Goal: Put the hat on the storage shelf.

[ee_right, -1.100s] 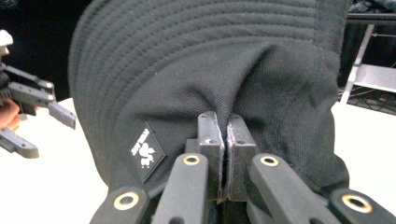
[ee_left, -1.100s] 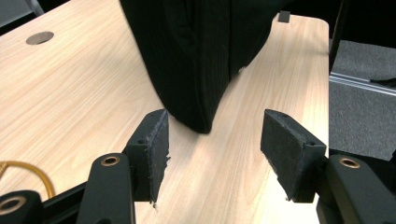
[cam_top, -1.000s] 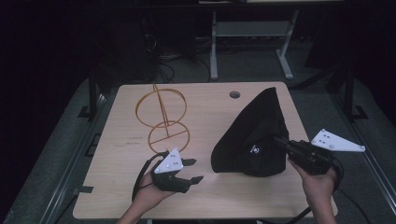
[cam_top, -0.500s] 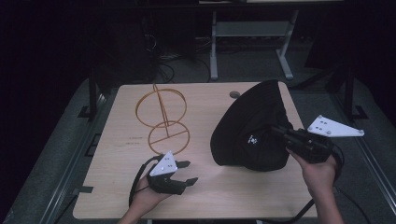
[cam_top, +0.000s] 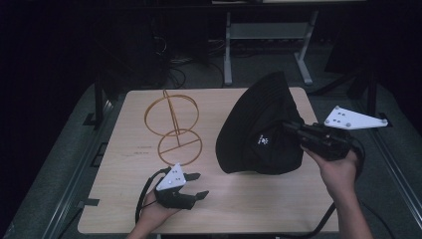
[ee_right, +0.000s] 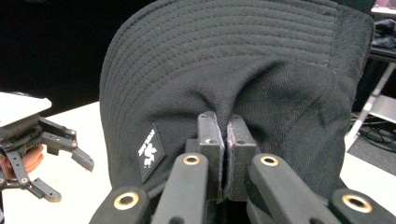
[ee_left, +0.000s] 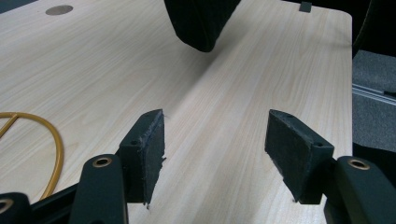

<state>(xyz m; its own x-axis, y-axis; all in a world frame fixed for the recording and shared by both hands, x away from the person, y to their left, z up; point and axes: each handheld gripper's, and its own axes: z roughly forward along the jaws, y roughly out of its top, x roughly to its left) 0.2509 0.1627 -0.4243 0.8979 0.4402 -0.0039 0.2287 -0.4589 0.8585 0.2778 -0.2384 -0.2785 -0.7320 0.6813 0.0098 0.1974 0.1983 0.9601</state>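
- Where the right gripper (cam_top: 291,128) reaches in from the table's right edge, its two jaws are pressed together on a fold of the black bucket hat (cam_top: 261,129); in the right gripper view the pads meet with a pinch of cloth puckered just above them, and the right gripper (ee_right: 226,133) has the hat (ee_right: 243,70) rising straight ahead of its tips.
- The hat's ribbed brim arches over and beyond the jaws, and a small diamond-shaped label (ee_right: 150,153) sits on the cloth just to the left of the left-hand jaw.
- From the high view the hat is tilted up, its far end raised, its near edge low over the wooden table (cam_top: 249,204); whether that edge touches the wood I cannot tell.
- The left gripper (cam_top: 196,185) lies low near the table's front edge, held by the person's left hand (cam_top: 154,216), jaws spread wide with nothing between them.
- In the left gripper view the left gripper (ee_left: 215,140) has bare tabletop (ee_left: 93,60) between its pads, the hat's dark edge (ee_left: 198,21) well ahead of the tips and slightly left of centre.
- A gold wire stand (cam_top: 173,127), two hoops on a stem, rises beyond and to the left of the left jaws; an arc of it (ee_left: 53,144) lies just outside the left-hand jaw.
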